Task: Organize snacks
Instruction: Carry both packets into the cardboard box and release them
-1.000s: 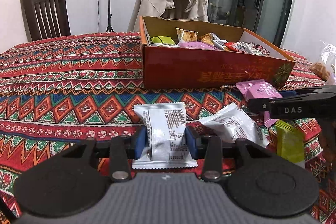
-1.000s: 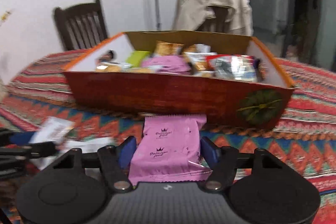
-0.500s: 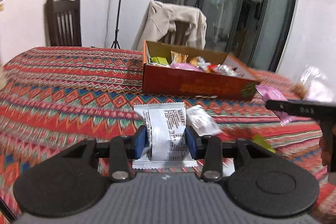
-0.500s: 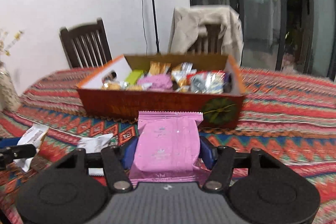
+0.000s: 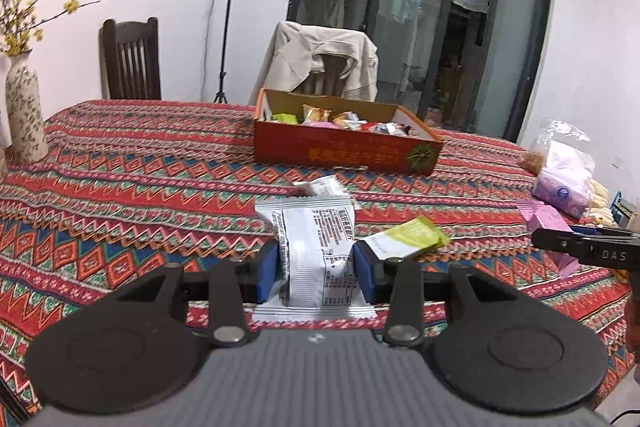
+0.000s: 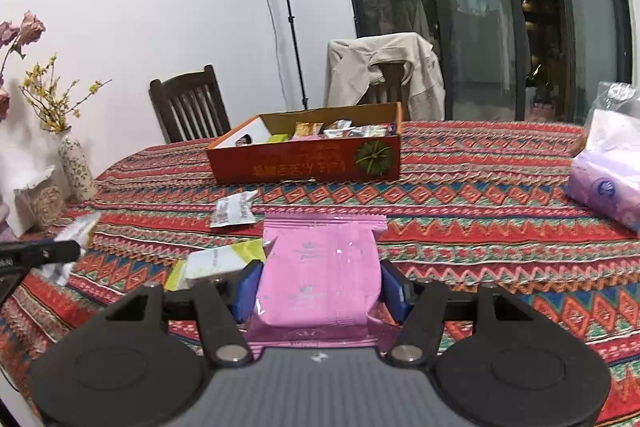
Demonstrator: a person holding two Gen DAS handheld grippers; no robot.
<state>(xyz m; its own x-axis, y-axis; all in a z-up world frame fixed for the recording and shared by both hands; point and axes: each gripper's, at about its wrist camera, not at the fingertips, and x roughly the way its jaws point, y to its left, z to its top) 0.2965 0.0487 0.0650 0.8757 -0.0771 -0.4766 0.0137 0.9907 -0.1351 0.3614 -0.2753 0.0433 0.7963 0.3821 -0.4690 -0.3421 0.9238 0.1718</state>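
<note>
Left wrist: white packet [image 5: 316,251] clamped between left tongs [image 5: 315,269].

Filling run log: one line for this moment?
left gripper: shut on white foil snack packet | right gripper: shut on pink snack packet | orange cardboard box: ahead, partly filled

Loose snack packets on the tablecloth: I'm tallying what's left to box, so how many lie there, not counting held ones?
2. A white packet lies nearer the red box; a green-and-white packet lies beside the right gripper. The grippers may hide others.
</note>
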